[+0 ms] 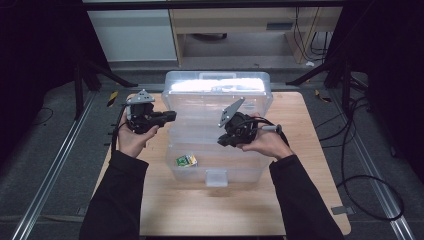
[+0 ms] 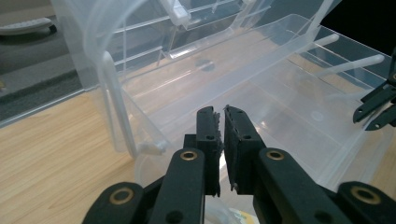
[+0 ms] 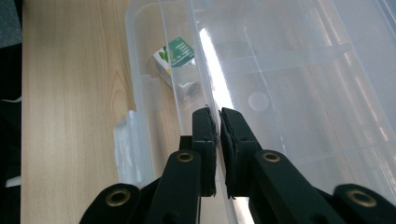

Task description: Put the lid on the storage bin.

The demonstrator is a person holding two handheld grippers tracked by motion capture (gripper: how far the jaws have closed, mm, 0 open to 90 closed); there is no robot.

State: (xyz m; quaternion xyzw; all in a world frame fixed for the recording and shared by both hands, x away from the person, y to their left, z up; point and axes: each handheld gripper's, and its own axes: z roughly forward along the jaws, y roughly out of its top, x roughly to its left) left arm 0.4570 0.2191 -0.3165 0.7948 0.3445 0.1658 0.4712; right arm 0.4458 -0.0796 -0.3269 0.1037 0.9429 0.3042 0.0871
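Clear plastic storage box [image 1: 218, 150] at centre frame on the light wooden bench [image 1: 310, 165], lid raised at the back. Small green-and-white carton [image 1: 186, 160] low in the front-left corner, beside the near wall. Left gripper [image 1: 170, 116] at the box's left edge, jaws nearly closed, nothing between. Right gripper [image 1: 222, 140] above the right half, jaws pinched on a clear tray's thin rim [image 3: 212, 100]. Bare bench along front and sides.

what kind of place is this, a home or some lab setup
Most likely a lab or recording studio, not a home. A small wooden table stands alone between black curtains, with metal floor rails and loose cables around it, and a clear plastic box staged on top.
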